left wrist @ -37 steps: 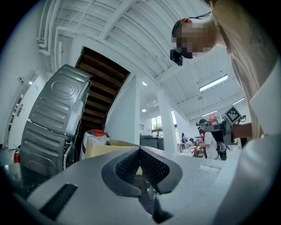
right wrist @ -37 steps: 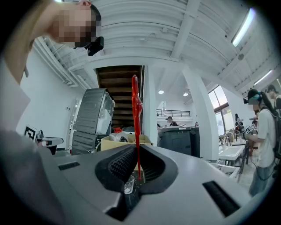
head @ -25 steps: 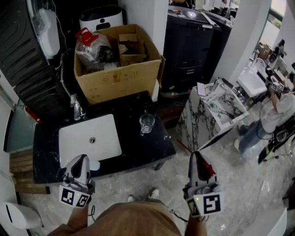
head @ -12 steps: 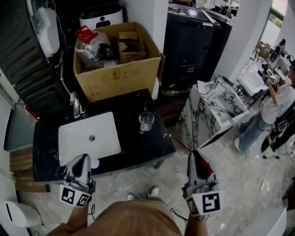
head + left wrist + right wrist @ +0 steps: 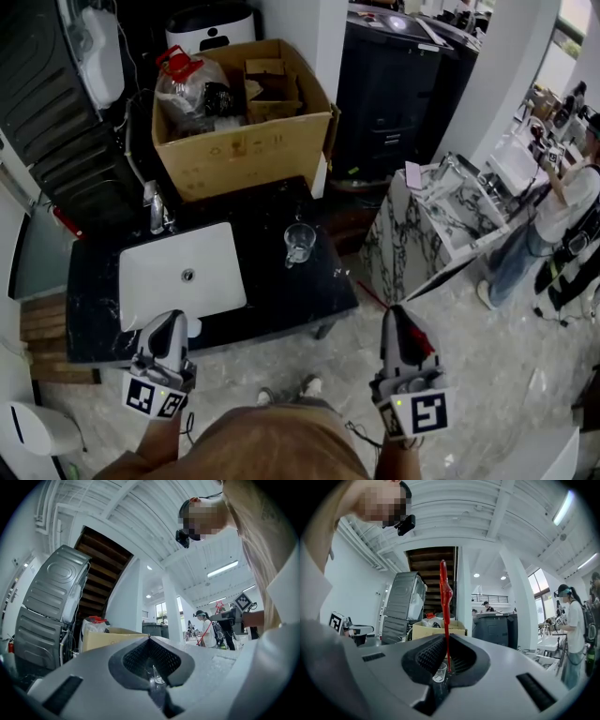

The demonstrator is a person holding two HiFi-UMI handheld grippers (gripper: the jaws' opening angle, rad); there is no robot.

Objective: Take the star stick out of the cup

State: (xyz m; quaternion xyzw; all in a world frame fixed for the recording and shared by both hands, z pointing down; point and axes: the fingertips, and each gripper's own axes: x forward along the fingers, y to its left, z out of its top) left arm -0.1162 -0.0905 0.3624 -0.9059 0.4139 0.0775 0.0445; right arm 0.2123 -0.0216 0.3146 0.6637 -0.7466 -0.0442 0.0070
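Note:
The clear glass cup (image 5: 299, 243) stands empty on the black counter (image 5: 281, 300), right of the white sink (image 5: 183, 275). My right gripper (image 5: 397, 316) hangs over the floor, in front of the counter and to its right, shut on the thin red star stick (image 5: 419, 340). In the right gripper view the stick (image 5: 445, 616) rises upright from the closed jaws, and the cup (image 5: 439, 672) shows small and far behind them. My left gripper (image 5: 169, 321) hovers at the counter's front edge by the sink, its jaws together with nothing in them.
A cardboard box (image 5: 242, 141) of bottles and packages sits at the back of the counter, with a tap (image 5: 156, 214) behind the sink. A marble-topped stand (image 5: 441, 220) is to the right. A person (image 5: 567, 211) stands at the far right.
Both grippers have kept their places and the stick stays in the right one. The head view has drifted slightly, and the person at the far right has shifted.

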